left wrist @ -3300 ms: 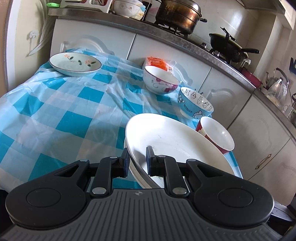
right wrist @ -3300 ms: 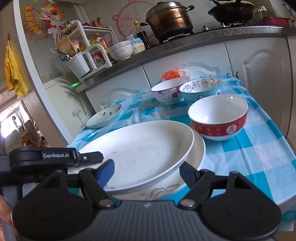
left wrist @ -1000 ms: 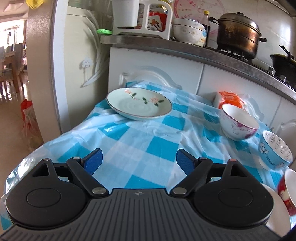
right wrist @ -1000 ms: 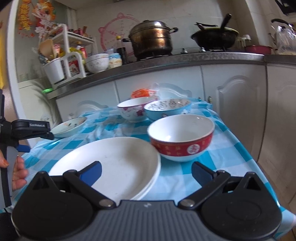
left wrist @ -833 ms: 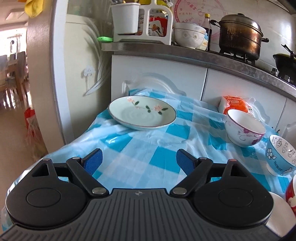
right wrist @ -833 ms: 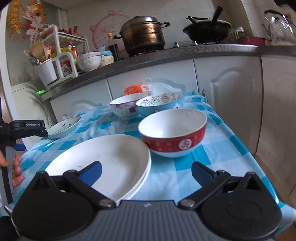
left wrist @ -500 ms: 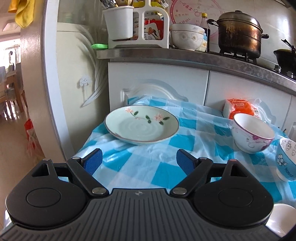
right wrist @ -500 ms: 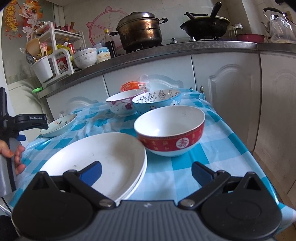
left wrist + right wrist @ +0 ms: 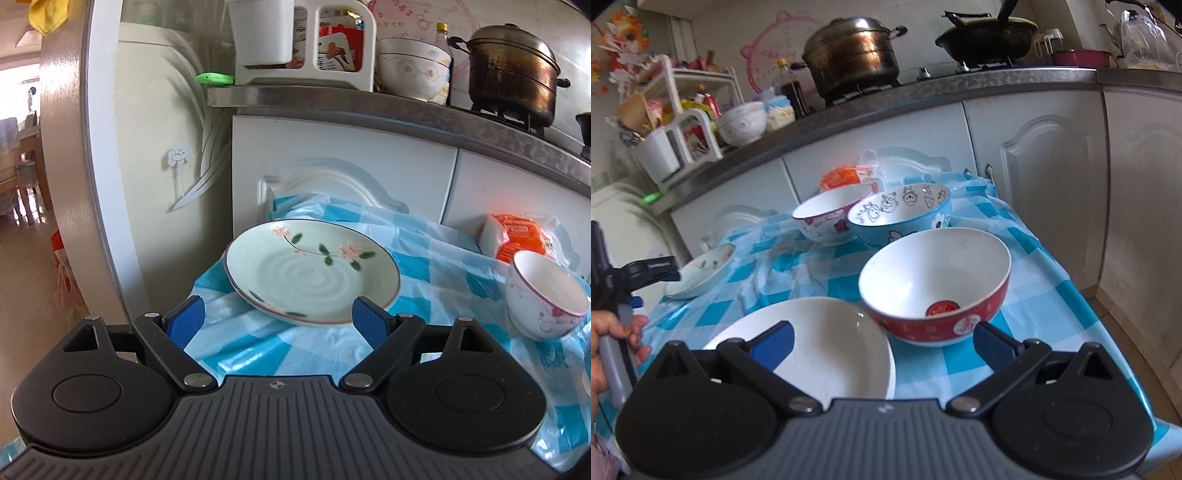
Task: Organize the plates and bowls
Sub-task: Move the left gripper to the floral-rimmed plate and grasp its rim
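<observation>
— Where the checked tablecloth (image 9: 436, 258) meets the white cabinets, what sits nearest the left gripper (image 9: 277, 320)?

— Floral plate (image 9: 312, 271), pale green, pink blossoms, flat on the cloth. Gripper's blue pads spread wide, nothing between them; the plate's near rim lies just ahead of the gap, no contact visible.

— Other pieces, placed from that plate?

— To its right, along the cabinet side: pink-patterned bowl (image 9: 545, 301), upright, with an orange packet (image 9: 517, 236) just behind it. From the right wrist view, a blue cartoon bowl (image 9: 901, 214) sits touching or nearly touching the pink-patterned one; cannot tell which. Nearer the table's front edge, a red-banded bowl (image 9: 936, 286), upright, its rim overlapping the edge of a large white plate (image 9: 812, 343). White plate is well apart from the floral plate, which lies at the far left corner.

— Right gripper (image 9: 882, 341)?

— Jaws parted wide, empty, poised over the white plate's near side and the red-banded bowl. A hand (image 9: 611, 341) shows at the left edge, gripping the other tool's handle.
</observation>
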`<state>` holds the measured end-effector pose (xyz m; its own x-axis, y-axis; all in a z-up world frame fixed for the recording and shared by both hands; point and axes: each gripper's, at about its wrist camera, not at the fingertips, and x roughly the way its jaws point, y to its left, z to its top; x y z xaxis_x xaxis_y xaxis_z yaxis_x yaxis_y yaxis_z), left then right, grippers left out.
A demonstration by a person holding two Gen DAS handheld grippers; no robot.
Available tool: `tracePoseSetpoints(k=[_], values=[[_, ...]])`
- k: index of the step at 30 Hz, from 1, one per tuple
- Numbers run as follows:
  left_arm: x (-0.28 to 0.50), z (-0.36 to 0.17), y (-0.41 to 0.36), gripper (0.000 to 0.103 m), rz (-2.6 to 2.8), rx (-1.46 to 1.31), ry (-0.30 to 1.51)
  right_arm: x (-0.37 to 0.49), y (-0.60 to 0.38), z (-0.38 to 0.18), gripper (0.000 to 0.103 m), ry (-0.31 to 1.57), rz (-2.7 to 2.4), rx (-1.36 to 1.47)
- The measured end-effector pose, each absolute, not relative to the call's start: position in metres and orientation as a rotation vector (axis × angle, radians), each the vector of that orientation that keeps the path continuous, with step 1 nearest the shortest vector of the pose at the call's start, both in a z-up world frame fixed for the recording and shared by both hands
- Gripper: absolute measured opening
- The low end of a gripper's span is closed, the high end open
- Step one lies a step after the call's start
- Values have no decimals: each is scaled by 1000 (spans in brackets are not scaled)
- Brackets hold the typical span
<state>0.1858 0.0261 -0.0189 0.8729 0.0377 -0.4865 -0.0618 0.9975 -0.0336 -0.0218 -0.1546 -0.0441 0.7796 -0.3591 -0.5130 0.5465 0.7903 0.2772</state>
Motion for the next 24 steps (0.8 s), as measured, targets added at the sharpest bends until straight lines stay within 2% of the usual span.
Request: tracePoseSetpoints(k=[10,18,24], values=[[214,-14,43,103,51,-116,498,7,-156,-25,102,538,-521,485],[238,-14,77,103,32,-282,526,29,-135,4,102,469,-443,467],[255,-18,105,103,-13,-422,566,84,-135,6,102,464,-292,571]])
